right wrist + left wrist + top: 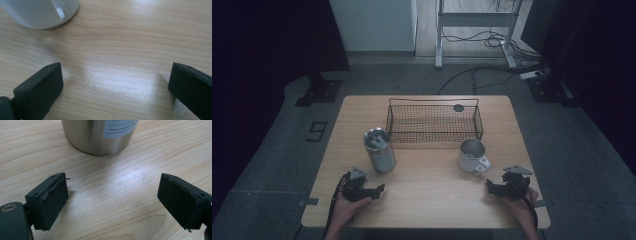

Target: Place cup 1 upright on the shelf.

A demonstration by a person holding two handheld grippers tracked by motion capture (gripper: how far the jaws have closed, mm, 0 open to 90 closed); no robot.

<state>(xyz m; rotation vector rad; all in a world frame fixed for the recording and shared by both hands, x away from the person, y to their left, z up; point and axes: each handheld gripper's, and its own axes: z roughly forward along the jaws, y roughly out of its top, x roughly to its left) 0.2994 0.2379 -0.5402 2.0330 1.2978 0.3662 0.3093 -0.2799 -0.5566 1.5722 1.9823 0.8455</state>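
on table left of centre: steel can (380,150) upright, just ahead of left gripper (377,190), apart from it; jaws spread wide, nothing between. white mug (473,155) right of centre, handle toward right gripper (490,186), near but not touching; those jaws also spread, empty. wire basket (434,122) behind both, at far edge. wooden table (427,200), pale grain. grey floor around, cables (477,70) beyond, dark curtains at sides.
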